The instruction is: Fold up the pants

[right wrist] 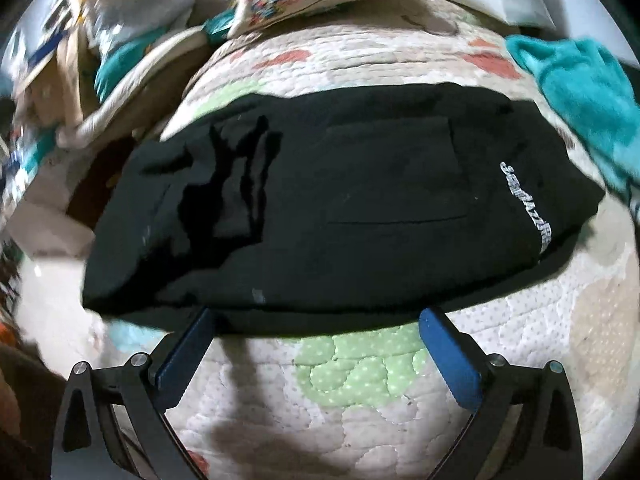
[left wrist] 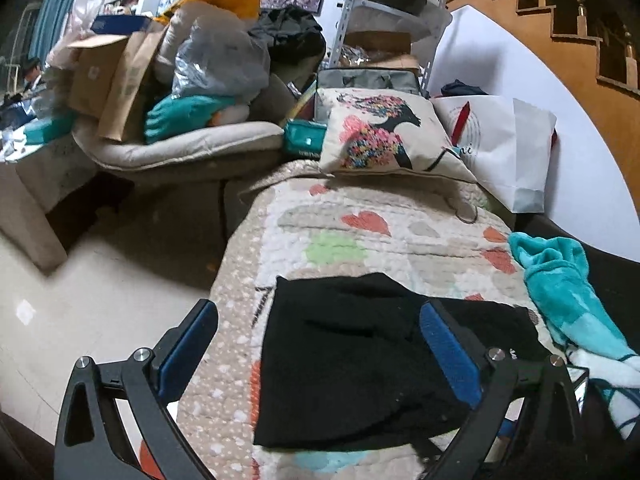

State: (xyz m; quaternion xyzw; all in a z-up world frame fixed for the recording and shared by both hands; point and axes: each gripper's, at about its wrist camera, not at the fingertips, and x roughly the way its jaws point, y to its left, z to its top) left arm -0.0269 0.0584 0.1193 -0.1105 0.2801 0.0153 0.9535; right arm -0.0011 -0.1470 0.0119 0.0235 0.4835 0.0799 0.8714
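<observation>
Since the black fabric pants (right wrist: 340, 204) already lie as a compact folded bundle on the quilted heart-patterned bed cover (right wrist: 360, 376), close to its left edge, the fold appears nearly complete. Both the left gripper (left wrist: 320, 356) and right gripper (right wrist: 316, 356) have fingers spread, pinching nothing. A final flattening or squaring likely remains; free quilt lies ahead, while the teal fleece blanket (left wrist: 560, 292) crowds the right edge.

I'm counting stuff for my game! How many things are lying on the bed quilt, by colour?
Black: 1, the folded pants
Teal: 1, the fuzzy blanket
Cream with a flowery picture: 1, the pillow
White: 1, the paper bag, at the far corner beside the pillow
Total: 4 things on the quilt
</observation>
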